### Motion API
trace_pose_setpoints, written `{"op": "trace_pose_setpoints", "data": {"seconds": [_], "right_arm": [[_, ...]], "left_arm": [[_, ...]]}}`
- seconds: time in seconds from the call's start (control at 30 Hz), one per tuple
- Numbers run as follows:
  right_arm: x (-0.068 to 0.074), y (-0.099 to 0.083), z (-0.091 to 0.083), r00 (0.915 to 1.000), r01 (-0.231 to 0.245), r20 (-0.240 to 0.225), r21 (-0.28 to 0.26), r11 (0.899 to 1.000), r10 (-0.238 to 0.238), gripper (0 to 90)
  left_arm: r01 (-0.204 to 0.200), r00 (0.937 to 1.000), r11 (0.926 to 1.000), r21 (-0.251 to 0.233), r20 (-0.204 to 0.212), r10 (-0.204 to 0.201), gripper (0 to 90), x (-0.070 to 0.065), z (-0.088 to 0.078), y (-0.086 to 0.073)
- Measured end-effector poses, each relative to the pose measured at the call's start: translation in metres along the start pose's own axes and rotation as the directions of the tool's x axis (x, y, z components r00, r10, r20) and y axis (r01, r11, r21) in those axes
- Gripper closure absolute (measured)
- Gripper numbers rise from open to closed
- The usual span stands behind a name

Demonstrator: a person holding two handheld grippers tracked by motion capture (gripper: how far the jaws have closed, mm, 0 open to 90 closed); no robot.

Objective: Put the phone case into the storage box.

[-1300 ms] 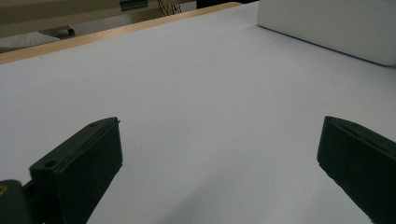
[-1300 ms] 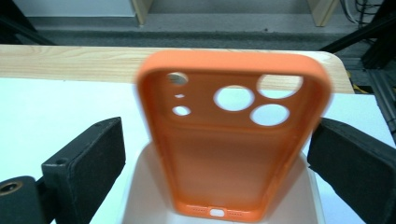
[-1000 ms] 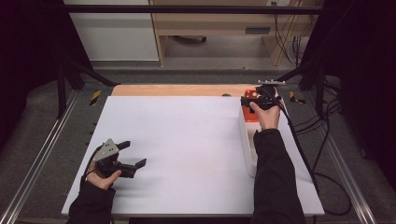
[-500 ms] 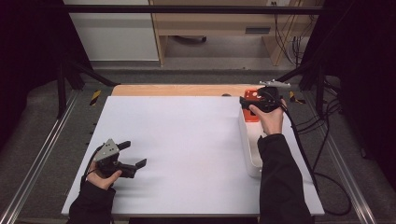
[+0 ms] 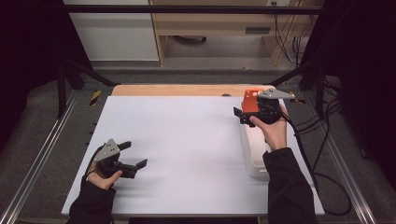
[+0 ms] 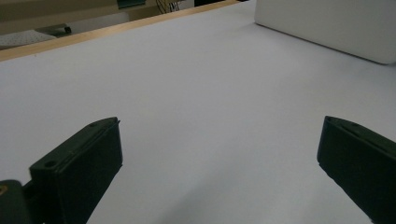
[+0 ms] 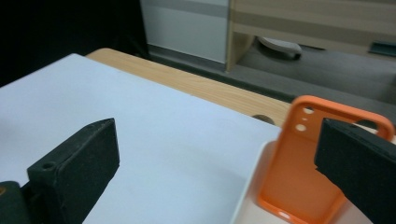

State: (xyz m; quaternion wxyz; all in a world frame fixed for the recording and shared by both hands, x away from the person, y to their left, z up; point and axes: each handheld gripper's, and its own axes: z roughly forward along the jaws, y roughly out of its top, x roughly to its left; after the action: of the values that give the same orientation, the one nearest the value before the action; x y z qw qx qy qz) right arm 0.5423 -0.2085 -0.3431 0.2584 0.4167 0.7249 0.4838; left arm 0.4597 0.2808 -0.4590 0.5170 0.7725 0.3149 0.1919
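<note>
We see the orange phone case (image 7: 310,163) standing tilted at the far end of the white tray (image 5: 254,151), leaning back against the tray's end wall, with its camera cut-outs uppermost. In the right gripper view the case sits just ahead of the right gripper (image 5: 254,112), partly behind one jaw and not between the two. Those jaws stand wide apart and hold nothing; we cannot tell whether the nearer jaw touches the case. In the high view the right hand (image 5: 273,128) holds that gripper above the tray's far end, its jaws pointing away from the case toward the middle of the white table top (image 5: 187,140).

Well apart from it, at the near corner on the other side, the left gripper (image 5: 130,156) rests low over the table in the left hand (image 5: 100,175). Its jaws are also spread wide with only bare table between them, and the tray's side wall lies far ahead of them in the left gripper view.
</note>
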Motion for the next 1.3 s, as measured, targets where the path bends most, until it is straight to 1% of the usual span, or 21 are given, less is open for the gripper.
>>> {"op": "trace_pose_setpoints", "data": {"seconds": [0.1,0.17,0.23,0.33,0.47,0.53,0.57,0.7,0.77,0.87,0.93,1.0,1.13,1.2,1.27,1.3], "right_arm": [[0.007,-0.003,-0.009,0.9993,0.018,-0.034,-0.012,1.0,-0.019,0.4],[0.012,-0.006,-0.016,0.9969,0.036,-0.069,-0.026,0.999,-0.038,0.4],[0.016,-0.009,-0.02,0.9945,0.051,-0.09,-0.038,0.998,-0.054,0.4],[0.023,-0.016,-0.027,0.9886,0.062,-0.134,-0.052,0.997,-0.068,0.4],[0.026,-0.027,-0.035,0.9806,0.082,-0.173,-0.07,0.994,-0.093,0.4],[0.028,-0.035,-0.04,0.9724,0.089,-0.209,-0.08,0.993,-0.103,0.4],[0.028,-0.039,-0.042,0.9707,0.086,-0.218,-0.079,0.993,-0.101,0.3],[0.027,-0.054,-0.047,0.9659,0.089,-0.237,-0.072,0.993,-0.104,0.4],[0.026,-0.061,-0.049,0.9647,0.095,-0.239,-0.077,0.993,-0.11,0.4],[0.022,-0.072,-0.053,0.9635,0.097,-0.244,-0.07,0.993,-0.111,0.4],[0.02,-0.079,-0.058,0.9638,0.092,-0.244,-0.075,0.993,-0.108,0.4],[0.018,-0.085,-0.062,0.9611,0.088,-0.255,-0.084,0.993,-0.107,0.4],[0.015,-0.098,-0.069,0.962,0.107,-0.244,-0.075,0.991,-0.123,0.4],[0.013,-0.103,-0.071,0.9614,0.106,-0.247,-0.072,0.992,-0.121,0.4],[0.011,-0.108,-0.073,0.9643,0.108,-0.236,-0.064,0.992,-0.12,0.4],[0.011,-0.11,-0.074,0.9642,0.111,-0.235,-0.062,0.992,-0.123,0.5]], "left_arm": [[-0.002,1.0,1.0,-0.001,0.0,0.002,0.0,0.0,0.0,0.0],[-0.001,1.0,1.0,-0.002,0.001,0.001,0.0,0.0,0.0,0.0],[-0.001,1.0,1.0,-0.002,0.003,0.001,0.0,0.0,0.0,0.0],[-0.003,1.0,1.0,-0.003,0.005,0.003,0.0,-0.001,0.0,0.0],[-0.002,1.0,1.0,-0.005,0.007,0.003,0.0,-0.001,0.0,0.001],[-0.004,0.9999,1.0,-0.005,0.01,0.004,0.0,-0.001,0.0,0.001],[-0.005,0.9999,1.0,-0.005,0.011,0.005,0.0,-0.001,0.0,0.001],[-0.005,0.9998,1.0,-0.005,0.017,0.006,0.0,-0.002,0.001,0.001],[-0.008,0.9998,0.9999,-0.007,0.018,0.008,0.0,-0.003,0.001,0.001],[-0.01,0.9998,0.9999,-0.011,0.02,0.01,0.0,-0.003,0.0,0.002],[-0.01,0.9997,0.9999,-0.014,0.02,0.01,0.0,-0.003,0.0,0.002],[-0.01,0.9997,0.9998,-0.016,0.021,0.01,0.0,-0.003,-0.001,0.002],[-0.013,0.9996,0.9998,-0.015,0.023,0.013,0.0,-0.004,0.0,0.003],[-0.012,0.9996,0.9998,-0.017,0.025,0.013,0.0,-0.005,0.0,0.003],[-0.016,0.9995,0.9997,-0.016,0.026,0.016,0.0,-0.005,0.0,0.003],[-0.017,0.9994,0.9997,-0.018,0.028,0.018,0.0,-0.005,0.0,0.003]]}}
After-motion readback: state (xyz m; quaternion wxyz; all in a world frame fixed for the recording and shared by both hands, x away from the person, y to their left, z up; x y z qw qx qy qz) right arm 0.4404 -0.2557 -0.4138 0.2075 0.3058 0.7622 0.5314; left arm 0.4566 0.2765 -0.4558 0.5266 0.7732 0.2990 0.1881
